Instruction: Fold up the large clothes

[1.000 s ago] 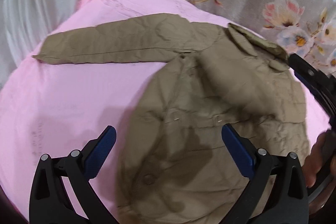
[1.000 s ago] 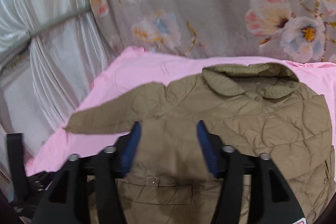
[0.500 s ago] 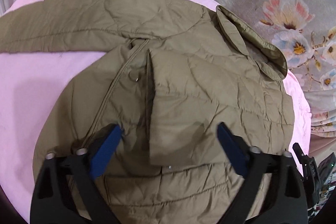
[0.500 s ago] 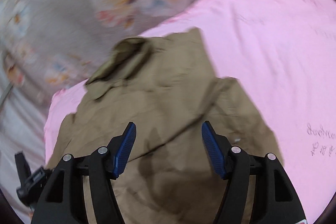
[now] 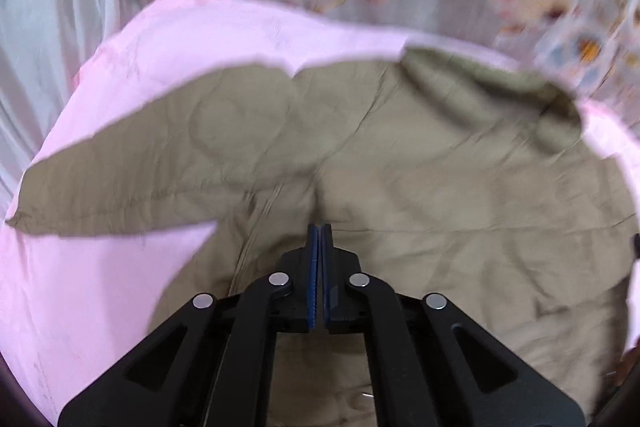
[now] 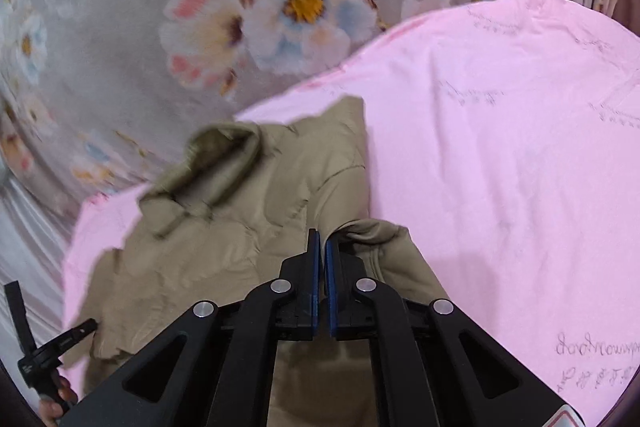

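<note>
Jacket: the khaki quilted jacket [image 5: 420, 187] is lying spread on the pink sheet [image 5: 100, 287], collar [image 5: 500, 99] toward 1 o'clock in the left wrist view, one sleeve [image 5: 120, 179] stretching out toward 9 o'clock.
Left gripper: the left gripper [image 5: 319, 239] is sitting over the jacket front at 6 o'clock, its fingers clenched together; whether any cloth is pinched between the pads, I cannot tell.
Right gripper: the right gripper [image 6: 320, 247] is at the jacket's side edge, fingers clenched with only a thin slit between them; a ridge of fabric [image 6: 360, 227] is bunching up just at 1 o'clock of the tips, but a real hold on it I cannot tell.
What has changed: a second ago both pairs of fingers were standing wide over the cloth; now both have snapped closed and dropped nearer the jacket.
Meaning for the task: judging by this, both are taking hold so a side can be lifted and folded over.
Backdrop: a floral curtain [image 6: 280, 7] is hanging behind the bed.
</note>
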Tool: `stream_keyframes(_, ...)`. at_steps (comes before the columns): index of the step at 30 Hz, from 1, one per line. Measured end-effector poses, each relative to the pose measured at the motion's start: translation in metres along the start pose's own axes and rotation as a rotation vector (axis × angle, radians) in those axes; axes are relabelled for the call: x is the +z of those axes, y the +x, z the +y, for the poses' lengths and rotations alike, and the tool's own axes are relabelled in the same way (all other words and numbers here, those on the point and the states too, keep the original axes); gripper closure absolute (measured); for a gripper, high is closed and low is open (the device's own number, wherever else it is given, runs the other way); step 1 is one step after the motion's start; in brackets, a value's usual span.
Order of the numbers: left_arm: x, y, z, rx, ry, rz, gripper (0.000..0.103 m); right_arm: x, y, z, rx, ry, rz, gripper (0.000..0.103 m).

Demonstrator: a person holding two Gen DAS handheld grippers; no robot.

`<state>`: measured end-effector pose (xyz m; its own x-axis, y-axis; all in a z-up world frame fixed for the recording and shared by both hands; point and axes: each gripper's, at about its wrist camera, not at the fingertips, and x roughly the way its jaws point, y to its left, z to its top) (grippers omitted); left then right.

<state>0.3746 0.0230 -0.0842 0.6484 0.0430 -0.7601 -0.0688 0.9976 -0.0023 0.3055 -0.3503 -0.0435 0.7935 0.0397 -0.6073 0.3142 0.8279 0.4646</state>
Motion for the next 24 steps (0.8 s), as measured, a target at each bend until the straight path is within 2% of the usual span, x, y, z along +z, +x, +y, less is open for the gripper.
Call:
stream_keyframes(2, -0.016, 0.015, 0.006, 0.004, -0.001, 0.01, 0.103, -0.009, 0.016, -0.015, -0.02, 0.042, 0.061, 0.099)
stream_keyframes(5, -0.023, 0.01, 0.009, 0.002, -0.006, -0.025, 0.103, -0.014, 0.022, -0.032, 0.013, 0.118, 0.091, 0.1)
stream_keyframes(10, -0.039, 0.0, 0.008, 0.042, 0.04, -0.03, 0.103, -0.024, 0.016, -0.022, -0.049, 0.057, 0.109, 0.1)
stream_keyframes(13, -0.058, -0.016, 0.011, 0.052, 0.053, -0.03, 0.103, -0.04, 0.001, -0.021, -0.051, 0.059, 0.111, 0.1)
stream_keyframes(19, -0.112, -0.058, 0.036, 0.048, 0.057, -0.026, 0.103, -0.093, -0.049, -0.02, -0.049, 0.056, 0.117, 0.1)
stream_keyframes(24, -0.149, -0.089, 0.051, 0.038, 0.06, -0.028, 0.103, -0.137, -0.099, -0.038, -0.048, 0.083, 0.105, 0.1)
